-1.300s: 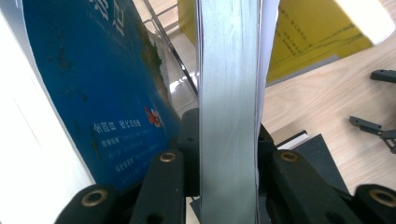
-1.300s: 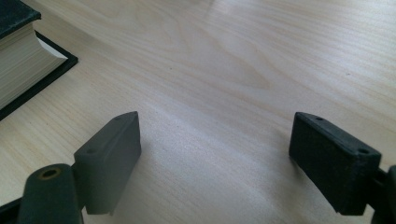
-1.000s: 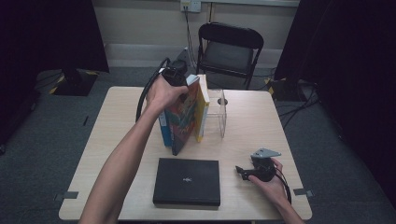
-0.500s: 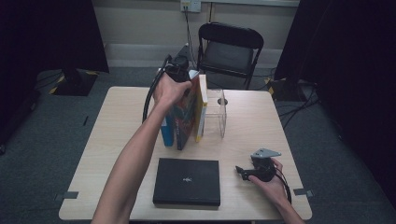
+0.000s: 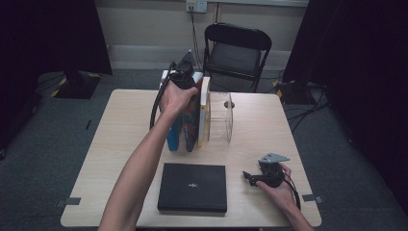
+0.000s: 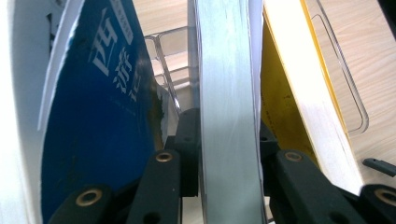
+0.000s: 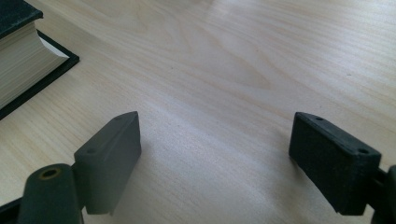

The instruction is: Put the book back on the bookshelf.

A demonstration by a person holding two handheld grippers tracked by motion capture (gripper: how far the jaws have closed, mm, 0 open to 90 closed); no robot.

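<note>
Left claw [image 6: 224, 154] pinches the middle book [image 6: 226, 93], upright between the blue book [image 6: 98, 126] and yellow book [image 6: 299, 107] in the clear rack [image 5: 222, 118] — I judge seating or lifting it straight comes next — while my right claw [image 7: 217, 158] rests spread on the surface [image 7: 224, 60].

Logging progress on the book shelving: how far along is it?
Done: a blue-covered book and a yellow-spined book stand upright against the clear acrylic bookend. In hand: the left hand-held gripper clamps a pale silver-spined book between them. Left: the black hardcover book lies flat on the wooden table; the right hand-held gripper rests open.
</note>
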